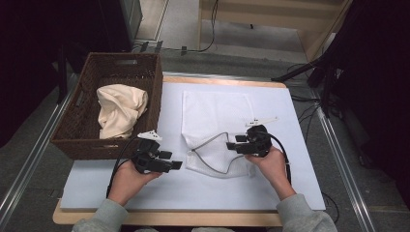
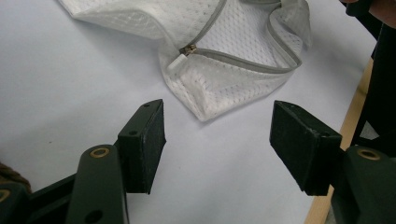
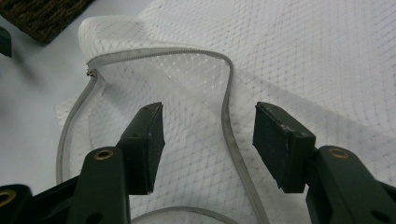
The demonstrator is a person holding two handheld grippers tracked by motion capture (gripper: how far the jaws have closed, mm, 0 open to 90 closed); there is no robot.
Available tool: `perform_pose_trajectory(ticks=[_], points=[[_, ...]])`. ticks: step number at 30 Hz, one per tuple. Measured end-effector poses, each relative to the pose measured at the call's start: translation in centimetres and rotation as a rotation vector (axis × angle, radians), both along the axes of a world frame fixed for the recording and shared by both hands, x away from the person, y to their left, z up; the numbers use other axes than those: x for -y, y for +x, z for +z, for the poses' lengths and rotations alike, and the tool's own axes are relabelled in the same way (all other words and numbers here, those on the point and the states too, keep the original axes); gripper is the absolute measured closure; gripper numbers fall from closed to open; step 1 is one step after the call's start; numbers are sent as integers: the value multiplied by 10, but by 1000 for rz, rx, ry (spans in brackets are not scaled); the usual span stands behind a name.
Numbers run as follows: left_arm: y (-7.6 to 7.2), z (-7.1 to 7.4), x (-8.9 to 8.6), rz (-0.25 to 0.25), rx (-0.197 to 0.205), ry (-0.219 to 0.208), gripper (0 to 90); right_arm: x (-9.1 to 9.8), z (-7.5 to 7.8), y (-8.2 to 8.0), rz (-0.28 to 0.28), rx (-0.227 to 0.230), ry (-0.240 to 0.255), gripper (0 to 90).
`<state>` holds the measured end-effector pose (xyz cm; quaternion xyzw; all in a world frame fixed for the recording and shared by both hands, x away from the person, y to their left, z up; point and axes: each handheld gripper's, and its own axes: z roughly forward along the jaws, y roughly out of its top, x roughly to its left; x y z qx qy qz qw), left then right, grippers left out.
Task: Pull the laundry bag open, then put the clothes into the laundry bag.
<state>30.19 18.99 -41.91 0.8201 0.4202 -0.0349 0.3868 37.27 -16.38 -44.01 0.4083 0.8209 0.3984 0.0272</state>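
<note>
A white mesh laundry bag [image 1: 212, 111] with a grey zipper [image 1: 209, 141] lies flat in the middle of the pale board [image 1: 193, 188]. Its near end is unzipped and gapes. My left gripper [image 1: 176, 162] is open just left of the bag's near corner. In the left gripper view the gripper [image 2: 217, 126] holds nothing, and the bag's corner [image 2: 210, 100] and zipper pull [image 2: 180, 59] lie just ahead. My right gripper [image 1: 231, 143] is open over the bag's near right part. In the right gripper view its jaws [image 3: 209, 126] straddle the grey zipper band [image 3: 229, 121] without pressing it.
A dark wicker basket [image 1: 155, 92] stands at the board's left, with a crumpled cream cloth [image 1: 121, 108] inside. The board's wooden edge [image 1: 169, 218] runs along the front. Cables and dark equipment stand on the floor at the far right [image 1: 329, 77].
</note>
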Motion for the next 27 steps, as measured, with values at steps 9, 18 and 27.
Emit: perform_pose_trajectory(ticks=[9, 18, 27], points=[[-2, -1, -3, 6, 2, 0, 363, -5, -1, 6, 3, -4, -3, 444], [-3, -2, 0, -5, 2, 5, 363, -7, -3, 11, -1, 4, -3, 449], [-4, -2, -2, -4, 3, 5, 364, -12, -7, 21, -15, 1, -24, 469]])
